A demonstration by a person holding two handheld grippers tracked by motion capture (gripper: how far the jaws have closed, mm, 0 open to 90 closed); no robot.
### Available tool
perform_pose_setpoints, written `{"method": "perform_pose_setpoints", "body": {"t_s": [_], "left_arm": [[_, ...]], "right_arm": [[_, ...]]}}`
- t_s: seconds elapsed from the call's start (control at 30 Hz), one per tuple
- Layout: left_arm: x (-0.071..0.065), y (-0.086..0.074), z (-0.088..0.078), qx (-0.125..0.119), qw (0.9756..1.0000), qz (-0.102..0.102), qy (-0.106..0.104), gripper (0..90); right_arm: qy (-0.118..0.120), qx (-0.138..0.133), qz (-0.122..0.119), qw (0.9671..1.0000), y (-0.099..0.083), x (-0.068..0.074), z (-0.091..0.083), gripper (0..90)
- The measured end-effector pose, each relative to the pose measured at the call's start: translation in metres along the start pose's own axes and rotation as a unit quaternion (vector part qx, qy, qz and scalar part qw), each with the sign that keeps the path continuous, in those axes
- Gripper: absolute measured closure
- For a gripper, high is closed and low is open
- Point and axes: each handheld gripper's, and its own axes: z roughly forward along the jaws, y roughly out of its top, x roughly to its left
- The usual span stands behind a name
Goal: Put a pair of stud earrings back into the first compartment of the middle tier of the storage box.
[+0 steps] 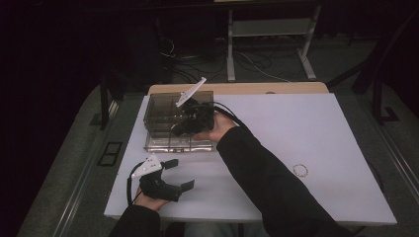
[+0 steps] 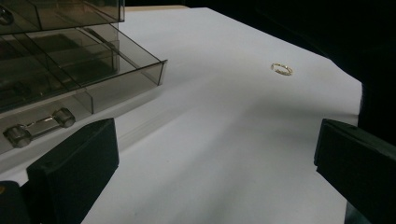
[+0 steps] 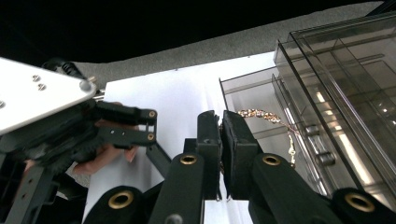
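Note:
A smoky clear drawer box stands at the table's far left with its bottom drawer pulled out. My right gripper hovers over that drawer. In the right gripper view its jaws are shut on a gold chain, which trails from them down into the open drawer. My left gripper rests near the table's front left, open, with nothing between its jaws. A gold ring lies alone on the white tabletop to the right, also seen ahead of the left gripper.
The drawer front carries a metal bar handle. The person's dark right sleeve crosses the middle of the white table. Beyond the far edge are cables and a table frame on the floor.

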Motion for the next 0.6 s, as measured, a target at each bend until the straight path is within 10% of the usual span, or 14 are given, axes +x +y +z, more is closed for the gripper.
{"method": "perform_pose_setpoints", "body": {"t_s": [0.6], "left_arm": [[0.001, 0.0, 0.001, 0.0, 0.9999, -0.009, -0.009, 0.0]], "right_arm": [[0.011, 0.019, -0.004, 0.9998, 0.016, -0.013, 0.048, 85.0]]}}
